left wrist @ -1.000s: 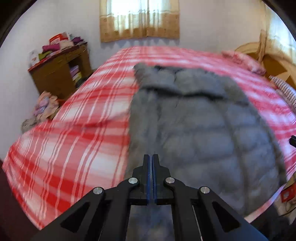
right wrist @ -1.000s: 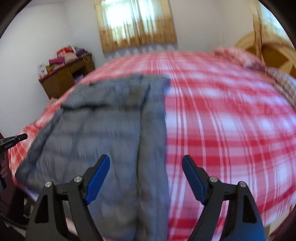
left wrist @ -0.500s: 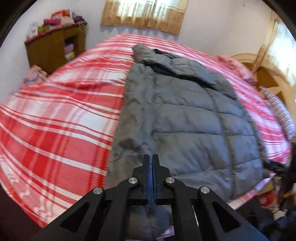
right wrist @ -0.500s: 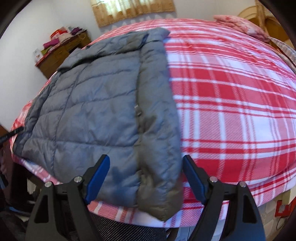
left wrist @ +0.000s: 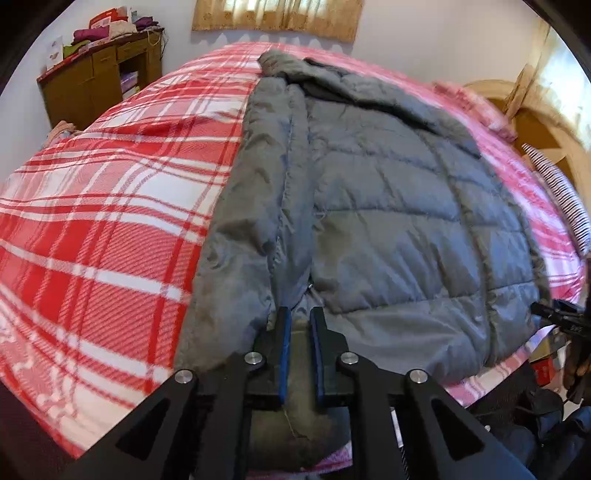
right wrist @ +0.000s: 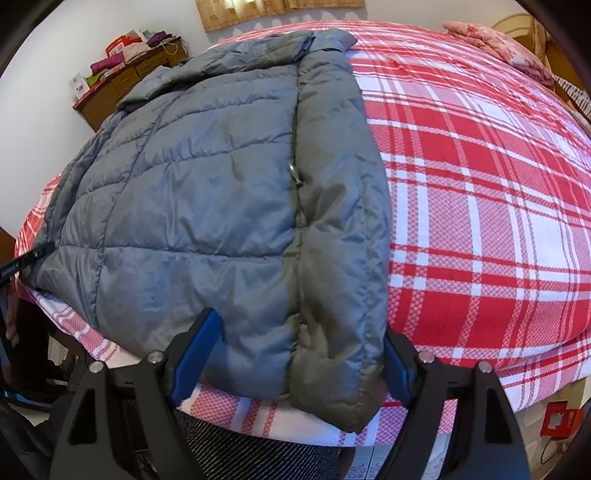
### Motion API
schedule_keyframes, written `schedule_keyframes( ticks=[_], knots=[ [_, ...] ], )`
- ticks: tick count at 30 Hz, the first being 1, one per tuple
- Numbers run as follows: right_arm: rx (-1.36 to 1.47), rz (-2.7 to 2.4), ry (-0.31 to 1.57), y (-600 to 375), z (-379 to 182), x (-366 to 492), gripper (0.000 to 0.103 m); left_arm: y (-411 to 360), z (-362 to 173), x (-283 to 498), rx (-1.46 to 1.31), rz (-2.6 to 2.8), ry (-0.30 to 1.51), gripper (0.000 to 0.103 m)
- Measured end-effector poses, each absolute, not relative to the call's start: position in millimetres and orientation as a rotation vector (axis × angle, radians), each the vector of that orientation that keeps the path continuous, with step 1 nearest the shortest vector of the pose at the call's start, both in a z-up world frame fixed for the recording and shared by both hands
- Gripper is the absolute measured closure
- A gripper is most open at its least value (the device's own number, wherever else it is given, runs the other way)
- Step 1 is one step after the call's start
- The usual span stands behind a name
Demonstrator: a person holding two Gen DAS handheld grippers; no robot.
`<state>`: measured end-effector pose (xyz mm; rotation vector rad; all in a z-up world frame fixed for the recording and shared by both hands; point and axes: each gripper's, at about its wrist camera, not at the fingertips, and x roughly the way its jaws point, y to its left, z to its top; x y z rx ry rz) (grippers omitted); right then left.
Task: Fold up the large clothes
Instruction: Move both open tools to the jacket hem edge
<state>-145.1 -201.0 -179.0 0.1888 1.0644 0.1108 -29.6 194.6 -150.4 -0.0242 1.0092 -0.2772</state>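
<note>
Left wrist view shows no brand or label that can be read on the grey padded jacket (left wrist: pixel 388 206); a few pale letters run along the black tip of the right claw (left wrist: pixel 561 319) at the picture's right edge, too small to make out. Right wrist view catches similar faint print on the tip of the left claw (right wrist: pixel 26 264) at the left edge, also unreadable, and a red box (right wrist: pixel 559 419) low by the wall carries marks too blurred to read.

The jacket lies flat on a bed (left wrist: pixel 110 206) covered in a red and white checked blanket, its collar toward the far wall and its hem hanging a little over the near edge. A small metal zip pull (right wrist: pixel 291 170) shows along the seam on its right side.

The left claw (left wrist: pixel 299 325) has just been opening: its blue pads stand a narrow gap apart over the hem's left part, with jacket cloth seen between them but not pinched. The right claw (right wrist: pixel 299 354) stands wide, its pads either side of the hem's right corner without pressing it.

A brown cabinet (left wrist: pixel 92 81) with folded cloths on top stands against the white wall, a curtain (left wrist: pixel 277 14) hangs behind the bed, and a pink pillow (right wrist: pixel 495 40) rests far right
</note>
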Motion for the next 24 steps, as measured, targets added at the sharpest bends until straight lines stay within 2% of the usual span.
schedule_keyframes(
  ticks=[4,6,8,9,10,12,19,24],
  knots=[
    [0.177,0.097,1.023,-205.3,-169.3,-150.3,0.020,205.7,-116.5,-44.6,-0.001,-0.153,0.890,0.093],
    [0.199,0.095,1.004,-209.5,-165.2,-150.5,0.020,212.7,-111.3,-43.8,-0.003,-0.196,0.911,0.092],
    [0.222,0.098,0.996,-214.0,-163.9,-152.6,0.020,213.2,-120.9,-42.0,0.021,-0.273,0.988,0.082],
    [0.236,0.097,0.994,-217.2,-164.0,-153.1,0.020,211.8,-125.7,-41.1,0.028,-0.299,1.016,0.059],
    [0.241,0.097,0.998,-217.5,-164.6,-152.7,0.020,208.0,-131.1,-41.3,0.029,-0.353,1.042,0.030],
    [0.239,0.100,1.013,-217.4,-167.6,-152.7,0.020,201.8,-132.8,-43.4,0.005,-0.446,1.048,0.005],
    [0.238,0.099,1.007,-214.2,-168.7,-152.8,0.020,203.5,-106.0,-43.9,0.016,-0.339,0.916,0.003],
    [0.226,0.089,1.009,-217.5,-170.3,-151.3,0.020,214.9,-135.3,-19.1,0.005,-0.257,1.063,0.003]
  ],
)
